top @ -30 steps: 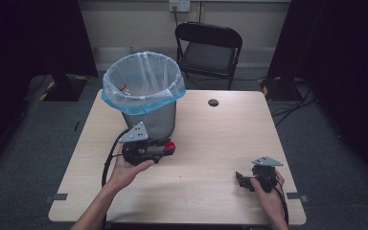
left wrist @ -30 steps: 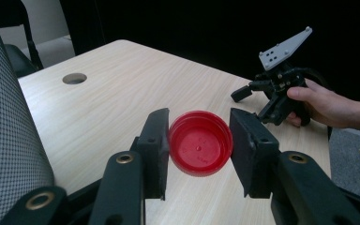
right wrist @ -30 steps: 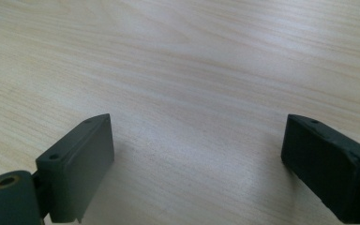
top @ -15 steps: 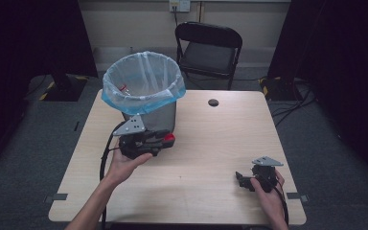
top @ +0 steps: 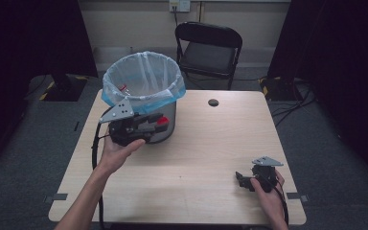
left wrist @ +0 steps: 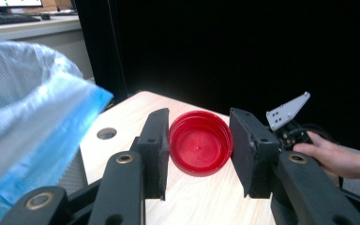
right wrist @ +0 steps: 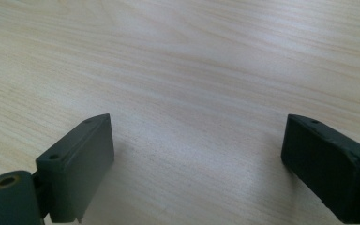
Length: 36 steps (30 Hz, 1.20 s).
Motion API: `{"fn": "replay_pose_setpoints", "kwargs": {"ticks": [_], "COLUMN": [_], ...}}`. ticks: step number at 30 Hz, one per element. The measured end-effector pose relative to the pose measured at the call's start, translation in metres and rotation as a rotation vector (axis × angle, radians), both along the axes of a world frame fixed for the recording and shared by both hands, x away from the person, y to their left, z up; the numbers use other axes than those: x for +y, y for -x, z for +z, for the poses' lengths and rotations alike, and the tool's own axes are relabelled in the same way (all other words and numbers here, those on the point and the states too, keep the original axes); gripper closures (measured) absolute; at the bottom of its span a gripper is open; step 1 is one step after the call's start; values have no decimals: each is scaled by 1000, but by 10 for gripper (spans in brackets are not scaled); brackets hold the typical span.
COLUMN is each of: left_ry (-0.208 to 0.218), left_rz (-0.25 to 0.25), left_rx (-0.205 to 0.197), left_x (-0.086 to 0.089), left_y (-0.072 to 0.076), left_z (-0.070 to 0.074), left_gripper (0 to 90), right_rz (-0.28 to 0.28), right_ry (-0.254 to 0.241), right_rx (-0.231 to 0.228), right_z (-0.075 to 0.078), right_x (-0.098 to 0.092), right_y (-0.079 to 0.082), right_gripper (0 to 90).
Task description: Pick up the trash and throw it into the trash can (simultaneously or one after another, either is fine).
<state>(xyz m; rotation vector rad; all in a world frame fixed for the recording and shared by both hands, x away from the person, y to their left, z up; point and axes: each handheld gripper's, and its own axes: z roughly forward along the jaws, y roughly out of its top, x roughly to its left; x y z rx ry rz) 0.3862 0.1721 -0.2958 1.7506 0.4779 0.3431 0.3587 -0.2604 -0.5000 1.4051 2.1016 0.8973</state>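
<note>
Here, seen from above, a person works at a pale wood table (top: 196, 191) w/ a two-jaw gripper in each hand. The left gripper (top: 157, 122) is held up off the tabletop, just in front of a bin (top: 167, 129) lined w/ a clear-blue bag (top: 143, 76). Its jaws are clamped on a round red lid (top: 162, 120); in the left gripper view the red lid (left wrist: 199, 143) sits between the two black pads (left wrist: 157, 145), open side toward the camera, both pads pressing its rim. The lid is in the air, near the bin's front wall & just below the bag's folded-over edge; whether it touches the bin can't be told. The bag (left wrist: 33, 117) billows at the left of that view.

The right gripper (top: 242, 178) lies low at the table's near right corner, well apart from the bin, w/ the person's hand (top: 268, 191) around it. In the right gripper view its jaws stand wide apart over bare wood (right wrist: 192, 70), nothing between them.

Beyond the table: a black folding chair (top: 210, 48) against the far wall, & a small dark hole (top: 213, 102) in the tabletop near the far edge. A small red-and-white item (top: 122, 87) lies inside the bag; too small to identify.
</note>
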Motion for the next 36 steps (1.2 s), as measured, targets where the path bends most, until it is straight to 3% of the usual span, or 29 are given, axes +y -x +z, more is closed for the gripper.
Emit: {"fn": "replay_pose_setpoints", "kwargs": {"ticks": [5,14,20,26,32,36], "left_ry": [2,52,87,87,119,105], "left_rz": [3,13,26,54,90,115], "left_rx": [-22,-42,-78,-78,-66,-72], "left_x": [3,8,14,21,32,35], "left_y": [-3,-13,-16,-27,-38,-42], "left_z": [12,33,50,53,56,60], "left_gripper": [598,598,598,598,598,598], "right_rz": [0,0,0,-1,0,0], "right_ry": [0,0,0,0,0,0], "right_rx": [0,0,0,1,0,0], "right_z": [0,0,0,0,0,0], "right_x": [0,0,0,0,0,0], "right_y": [0,0,0,0,0,0], "right_gripper": [89,89,89,89,89,89]}}
